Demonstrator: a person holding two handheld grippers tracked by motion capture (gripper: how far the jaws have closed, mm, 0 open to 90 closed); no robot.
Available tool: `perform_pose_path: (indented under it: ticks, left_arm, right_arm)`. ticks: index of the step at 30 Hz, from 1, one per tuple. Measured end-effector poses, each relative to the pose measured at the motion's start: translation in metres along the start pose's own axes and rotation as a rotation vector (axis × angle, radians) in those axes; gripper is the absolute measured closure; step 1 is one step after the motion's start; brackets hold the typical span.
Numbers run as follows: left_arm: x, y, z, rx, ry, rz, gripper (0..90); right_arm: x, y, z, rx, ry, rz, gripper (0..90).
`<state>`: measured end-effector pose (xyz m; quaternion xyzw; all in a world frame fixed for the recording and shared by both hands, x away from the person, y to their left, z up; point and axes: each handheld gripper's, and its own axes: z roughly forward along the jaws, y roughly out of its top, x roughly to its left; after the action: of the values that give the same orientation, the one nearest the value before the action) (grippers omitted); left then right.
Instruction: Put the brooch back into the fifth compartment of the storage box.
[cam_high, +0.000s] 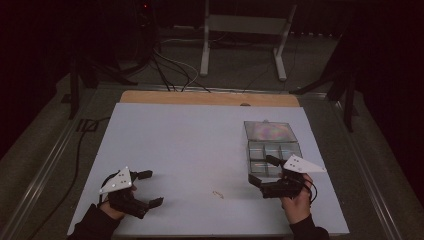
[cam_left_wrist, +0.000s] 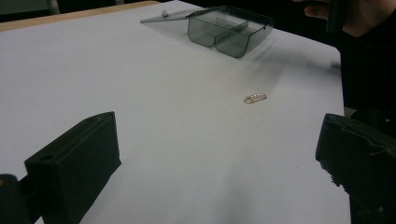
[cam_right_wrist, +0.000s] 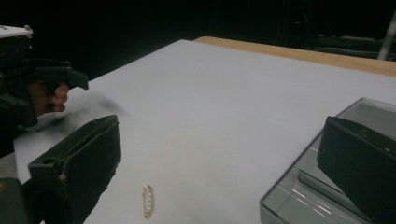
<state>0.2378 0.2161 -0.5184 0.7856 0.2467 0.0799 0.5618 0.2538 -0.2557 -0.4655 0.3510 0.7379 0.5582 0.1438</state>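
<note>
From the high view the small gold clasp (cam_high: 218, 193) near the surface's (cam_high: 190, 150) front edge was too small to make out. The right tongs (cam_high: 263, 176) hid part of the clear compartment box's (cam_high: 272, 150) near end. In the right gripper view that box (cam_right_wrist: 327, 186) was cut off by the right and bottom edges, and the far left tongs (cam_right_wrist: 46, 88) were blurred, half lost at the left edge
</note>
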Motion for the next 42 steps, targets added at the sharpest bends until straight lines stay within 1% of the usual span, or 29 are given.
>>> perform_pose_path:
  ticks: [13,16,22,24,28,29,33,34,36,37,39,40,41,42]
  left_arm:
    - [-0.001,0.0,0.001,0.002,-0.009,0.004,1.2]
    - [-0.001,0.001,0.001,-0.002,-0.008,0.003,1.2]
    - [-0.001,0.001,0.001,-0.004,-0.007,0.007,1.2]
    - [-0.001,0.001,0.001,0.0,-0.008,0.006,1.2]
    - [-0.001,0.001,0.002,-0.001,-0.008,0.006,1.2]
    - [-0.001,0.001,0.002,0.001,-0.009,0.006,1.2]
    - [-0.001,0.001,0.002,0.0,-0.008,0.006,1.2]
    - [-0.001,0.001,0.002,0.0,-0.01,0.006,1.2]
    - [-0.001,0.001,0.002,0.004,-0.008,0.008,1.2]
    - [-0.001,0.001,0.002,0.004,-0.009,0.008,1.2]
    - [-0.001,0.001,0.002,0.002,-0.011,0.007,1.2]
    - [-0.001,0.001,0.002,0.007,-0.012,0.009,1.2]
    - [-0.001,0.001,0.002,0.011,-0.012,0.01,1.2]
    - [-0.001,0.001,0.002,0.013,-0.011,0.012,1.2]
  right_arm:
    - [0.007,0.002,0.021,0.033,0.044,-0.003,0.0]
    - [0.01,0.001,0.026,0.045,0.061,0.004,0.0]
    - [0.015,-0.002,0.039,0.075,0.114,0.018,0.0]
    - [0.017,-0.003,0.043,0.085,0.122,0.012,0.0]
    - [0.019,-0.007,0.051,0.105,0.15,0.016,0.0]
    - [0.02,-0.008,0.053,0.114,0.158,0.016,0.0]
    - [0.024,-0.012,0.061,0.144,0.165,0.009,0.0]
    - [0.025,-0.013,0.063,0.155,0.166,0.004,0.0]
    - [0.027,-0.015,0.067,0.19,0.153,-0.02,0.0]
    - [0.029,-0.017,0.068,0.206,0.157,-0.018,0.0]
    - [0.031,-0.019,0.072,0.231,0.166,0.001,0.0]
    - [0.032,-0.021,0.073,0.239,0.171,-0.001,0.0]
    - [0.033,-0.023,0.075,0.251,0.165,-0.021,0.0]
    - [0.035,-0.024,0.077,0.262,0.147,-0.041,0.0]
